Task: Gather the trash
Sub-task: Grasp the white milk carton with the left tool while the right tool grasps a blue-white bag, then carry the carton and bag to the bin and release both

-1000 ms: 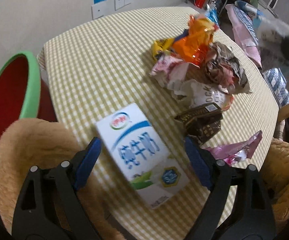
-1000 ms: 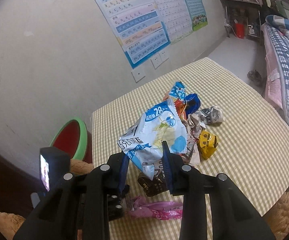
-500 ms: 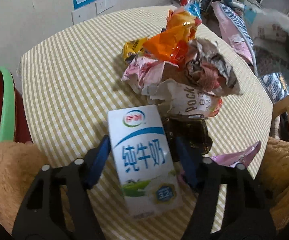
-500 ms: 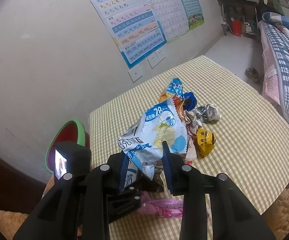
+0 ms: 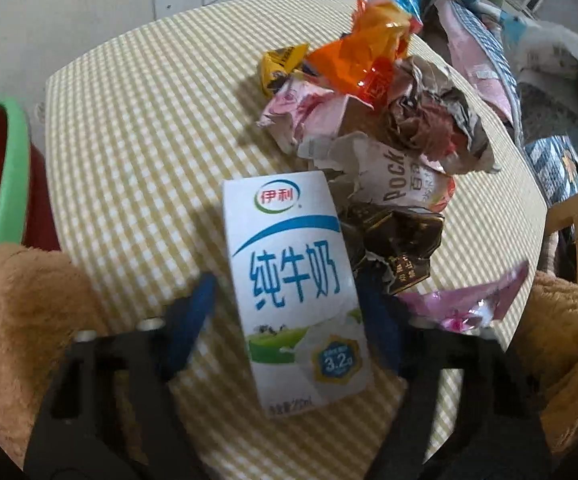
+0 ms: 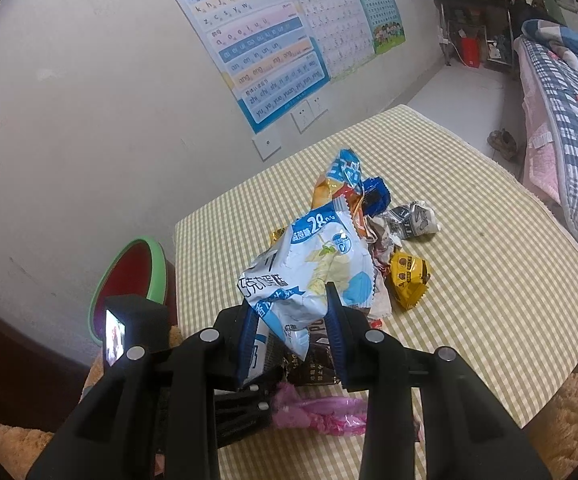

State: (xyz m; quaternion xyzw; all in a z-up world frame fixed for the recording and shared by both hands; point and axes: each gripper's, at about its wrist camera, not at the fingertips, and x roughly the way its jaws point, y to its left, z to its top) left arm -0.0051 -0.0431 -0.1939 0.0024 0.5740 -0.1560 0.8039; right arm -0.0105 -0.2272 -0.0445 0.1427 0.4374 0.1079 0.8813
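white card, blue print: the milk carton [image 5: 295, 280] lies flat at lower centre on the checked bench [image 5: 137, 120], between the wide left tool [image 5: 285, 320]'s blue pads, untouched. closing off-centre could skid it into the wrapper heap [image 5: 373, 120]. right tool [image 6: 293, 336] pinches the white-and-blue crisp bag [image 6: 313, 264]; thin film may slip. one carton, one held bag, one green-rimmed red bin [image 5: 5, 168] at left.

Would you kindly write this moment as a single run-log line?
left tool: open, straddling milk carton on table | right tool: shut on chip bag, raised | bin: beside table
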